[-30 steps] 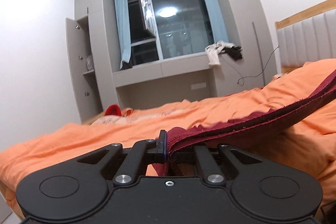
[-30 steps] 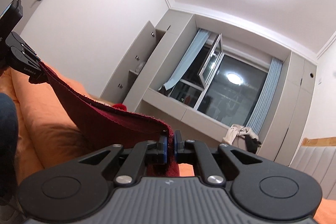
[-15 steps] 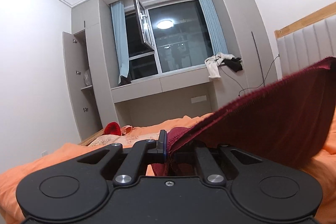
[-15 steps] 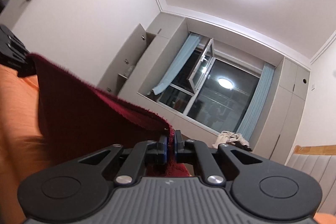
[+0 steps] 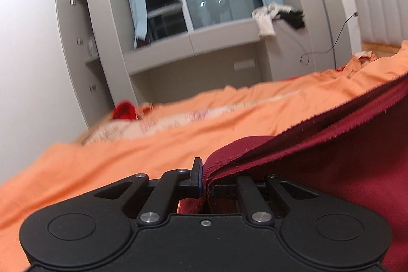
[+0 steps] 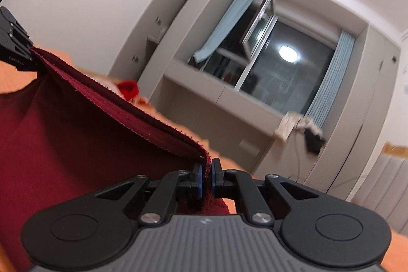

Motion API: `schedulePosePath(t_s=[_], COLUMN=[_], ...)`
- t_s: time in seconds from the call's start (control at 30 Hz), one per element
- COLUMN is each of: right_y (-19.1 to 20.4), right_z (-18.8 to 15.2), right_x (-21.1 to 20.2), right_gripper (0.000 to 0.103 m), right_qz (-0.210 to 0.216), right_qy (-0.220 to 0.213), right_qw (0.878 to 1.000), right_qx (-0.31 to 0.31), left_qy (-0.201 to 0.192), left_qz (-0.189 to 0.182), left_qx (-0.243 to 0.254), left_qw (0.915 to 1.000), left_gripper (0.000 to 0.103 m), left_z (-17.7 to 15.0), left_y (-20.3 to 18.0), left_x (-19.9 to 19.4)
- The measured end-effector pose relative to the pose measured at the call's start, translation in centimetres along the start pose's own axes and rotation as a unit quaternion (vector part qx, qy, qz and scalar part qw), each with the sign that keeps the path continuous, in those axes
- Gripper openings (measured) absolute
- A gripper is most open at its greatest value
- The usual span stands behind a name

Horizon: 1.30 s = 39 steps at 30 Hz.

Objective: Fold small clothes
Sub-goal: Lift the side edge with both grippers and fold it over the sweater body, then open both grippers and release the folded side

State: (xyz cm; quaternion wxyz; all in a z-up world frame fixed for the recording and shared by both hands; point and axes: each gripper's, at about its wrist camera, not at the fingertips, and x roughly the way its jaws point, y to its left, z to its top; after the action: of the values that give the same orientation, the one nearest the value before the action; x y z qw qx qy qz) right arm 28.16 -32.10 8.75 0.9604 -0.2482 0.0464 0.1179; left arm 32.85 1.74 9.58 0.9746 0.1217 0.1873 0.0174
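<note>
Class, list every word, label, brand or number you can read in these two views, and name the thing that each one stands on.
Small pale lettering on the left gripper, seen at the left edge of the right wrist view: too small and blurred to read.
A small embossed mark, not letters, on the right gripper housing.
No other text shows.

Home bedroom: bed (image 5: 178, 124), wardrobe (image 5: 84, 47).

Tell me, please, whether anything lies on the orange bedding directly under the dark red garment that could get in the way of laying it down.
Nothing visible does. Both the left gripper and right gripper pinch the dark red garment; the orange bedding near it looks bare.
</note>
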Motion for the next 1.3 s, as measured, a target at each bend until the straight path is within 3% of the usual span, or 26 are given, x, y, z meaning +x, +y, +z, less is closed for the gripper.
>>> schedulePosePath(t_s=[0.27, 0.47, 0.73, 0.8, 0.87, 0.93, 1.03, 1.1, 1.3], right_y=[0.4, 0.7, 0.8, 0.7, 0.6, 0.5, 0.4, 0.3, -0.4], right_z=[-2.6, -3.9, -4.6, -4.5, -4.5, -4.5, -4.5, -4.5, -5.6], right_x=[6.6, 9.2, 9.7, 9.7, 9.7, 9.6, 9.4, 9.3, 10.1], right_gripper=[0.007, 0.007, 0.033, 0.050, 0.060, 0.067, 0.077, 0.090, 0.098], right_qz=[0.022, 0.034, 0.032, 0.026, 0.026, 0.028, 0.028, 0.024, -0.031], right_qy=[0.044, 0.077, 0.104, 0.108, 0.110, 0.111, 0.112, 0.111, 0.144], right_qw=[0.999, 0.996, 0.994, 0.994, 0.994, 0.993, 0.993, 0.994, 0.989], right_qx=[0.005, 0.003, 0.012, 0.012, 0.014, 0.016, 0.013, 0.011, 0.007], left_qy=[0.080, 0.121, 0.154, 0.158, 0.164, 0.168, 0.169, 0.170, 0.189], left_qz=[-0.001, -0.005, -0.019, -0.026, -0.041, -0.033, -0.022, -0.022, 0.042], left_qx=[-0.029, -0.025, -0.056, -0.071, -0.092, -0.101, -0.103, -0.110, -0.090], left_qw=[0.9964, 0.9923, 0.9863, 0.9845, 0.9814, 0.9801, 0.9801, 0.9790, 0.9770], left_gripper=[0.008, 0.013, 0.021, 0.031, 0.059, 0.077, 0.079, 0.084, 0.088], left_z=[-1.5, -2.7, -3.3, -3.1, -3.1, -3.0, -2.8, -2.9, -3.6], left_y=[0.3, 0.1, 1.0, 1.5, 2.2, 2.4, 2.9, 3.3, 3.6], left_x=[7.7, 10.3, 11.5, 11.5, 11.6, 11.5, 11.4, 11.4, 12.3])
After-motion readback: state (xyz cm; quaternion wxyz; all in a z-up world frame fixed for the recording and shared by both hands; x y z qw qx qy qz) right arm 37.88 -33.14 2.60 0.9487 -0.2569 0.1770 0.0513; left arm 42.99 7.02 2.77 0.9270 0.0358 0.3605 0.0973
